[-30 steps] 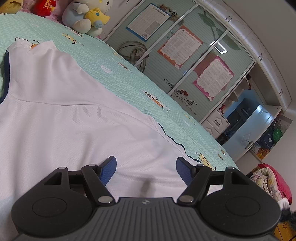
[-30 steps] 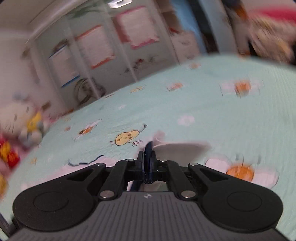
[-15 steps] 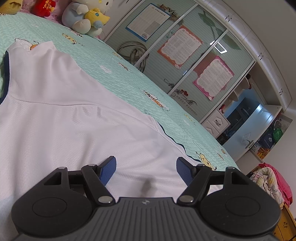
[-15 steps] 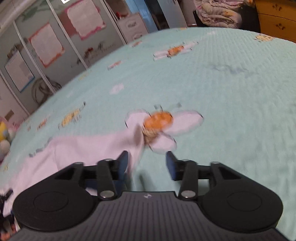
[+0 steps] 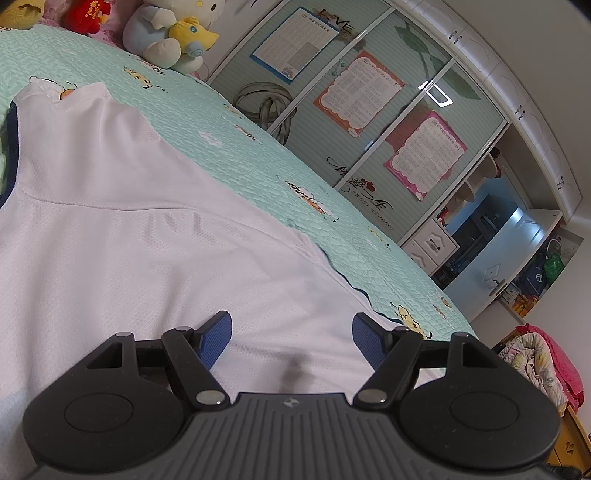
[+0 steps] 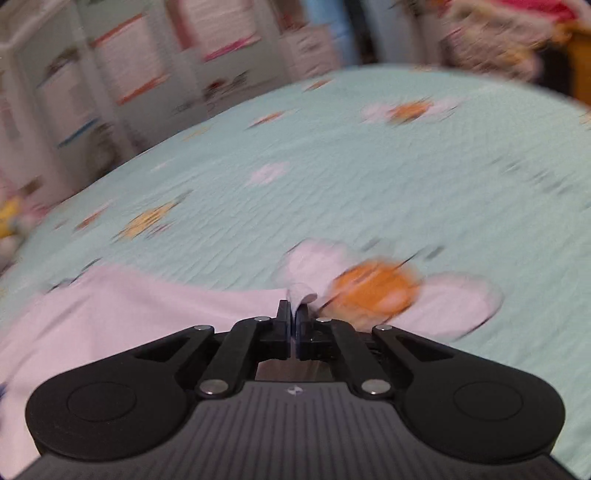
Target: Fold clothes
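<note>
A white sleeveless shirt (image 5: 122, 236) with navy trim lies spread on the mint-green bedspread (image 5: 229, 147). My left gripper (image 5: 290, 332) hovers low over its lower part, jaws wide apart, with only flat cloth beneath them. In the blurred right wrist view the same white shirt (image 6: 122, 306) stretches off to the left, and my right gripper (image 6: 294, 314) is shut on a small fold of its corner, which sticks up just past the pads. A printed orange-and-white flower (image 6: 373, 286) on the bedspread lies right beside that corner.
Stuffed toys (image 5: 166, 33) sit at the head of the bed. A wardrobe with glass sliding doors and posters (image 5: 354, 92) runs along the far side. A pile of bedding (image 5: 535, 362) and a doorway (image 5: 491, 236) lie beyond the bed's right edge.
My right gripper opened over the shirt's corner, sank toward the bed and has shut on the corner. My left gripper and the shirt beneath it have not moved.
</note>
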A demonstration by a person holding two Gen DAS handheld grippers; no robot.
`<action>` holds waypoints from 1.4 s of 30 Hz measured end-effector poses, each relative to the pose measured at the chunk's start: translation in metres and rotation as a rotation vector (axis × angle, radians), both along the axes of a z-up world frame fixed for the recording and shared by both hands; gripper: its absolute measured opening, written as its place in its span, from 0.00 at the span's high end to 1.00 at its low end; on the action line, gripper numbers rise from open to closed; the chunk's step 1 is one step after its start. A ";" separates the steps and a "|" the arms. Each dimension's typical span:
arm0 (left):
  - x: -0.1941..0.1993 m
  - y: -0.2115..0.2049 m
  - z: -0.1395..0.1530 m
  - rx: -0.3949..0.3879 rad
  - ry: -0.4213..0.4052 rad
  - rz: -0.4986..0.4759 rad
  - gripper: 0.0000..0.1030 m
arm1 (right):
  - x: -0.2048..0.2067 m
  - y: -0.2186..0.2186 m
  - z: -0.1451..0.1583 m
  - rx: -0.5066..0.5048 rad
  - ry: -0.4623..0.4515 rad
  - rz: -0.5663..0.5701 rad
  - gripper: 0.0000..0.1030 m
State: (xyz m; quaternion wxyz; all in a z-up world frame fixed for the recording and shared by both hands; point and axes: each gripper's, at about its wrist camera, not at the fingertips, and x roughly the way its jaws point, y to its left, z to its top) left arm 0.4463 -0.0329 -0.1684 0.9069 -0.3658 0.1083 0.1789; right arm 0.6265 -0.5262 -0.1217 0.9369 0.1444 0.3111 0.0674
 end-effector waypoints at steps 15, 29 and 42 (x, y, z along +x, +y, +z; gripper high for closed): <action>0.001 -0.001 0.000 0.008 0.006 0.000 0.26 | -0.051 -0.035 -0.017 0.312 0.039 -0.085 0.64; -0.030 0.000 0.039 0.002 0.161 -0.161 0.35 | -0.076 0.010 -0.008 0.097 0.075 0.065 1.00; -0.263 0.050 0.067 0.095 0.330 -0.101 0.20 | -0.095 -0.038 -0.021 0.302 0.019 -0.009 0.55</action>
